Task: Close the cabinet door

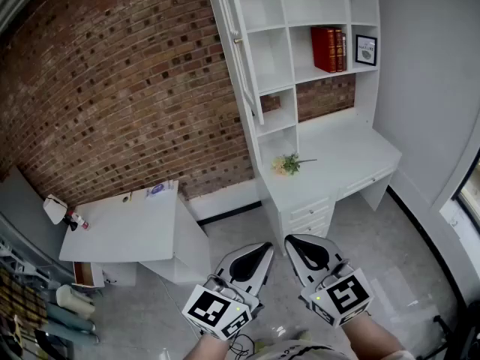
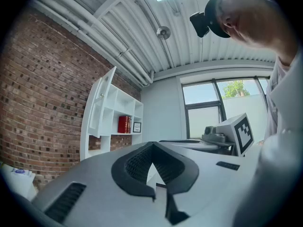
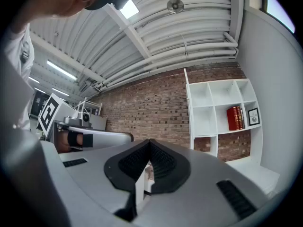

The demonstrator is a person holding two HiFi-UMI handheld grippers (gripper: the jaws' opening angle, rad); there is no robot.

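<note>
**Door open; both tongs shut & well off it**

The cabinet door [image 1: 238, 47] stands swung out at the top left of the white shelf unit [image 1: 315, 21], above the desk surface [image 1: 352, 152]. L tongs [image 1: 262, 250] & R tongs [image 1: 294, 244] sit low in the head view, side by side over the floor [image 1: 405, 261] and well apart from the door. Both are closed tip to tip w/ nothing btwn them. My read: the closing push is not yet begun.

What could go wrong:
- The door is high on the unit & the desk juts out below it. Leaning in could knock the flower sprig [image 1: 287, 163] lying on the surface.
- Closed tongs give only a narrow tip to push w/. On the thin door frame it may slide off, esp. if the push lands near the hinge.
- Too hard a shove and the door slams. It may bounce back open or shake the red books [image 1: 327, 49] & the small framed picture [image 1: 365, 49].

What each view adds:
- Only the head view shows both tongs together, plus floor, desk & flowers.
- The left gripper view shows the door side-on, clearly angled out from the shelves, w/ a window [image 2: 208, 112] beyond.
- The right gripper view faces the shelves nearly square. The door there is just a thin white edge at their left, so its swing is hard to judge.
</note>
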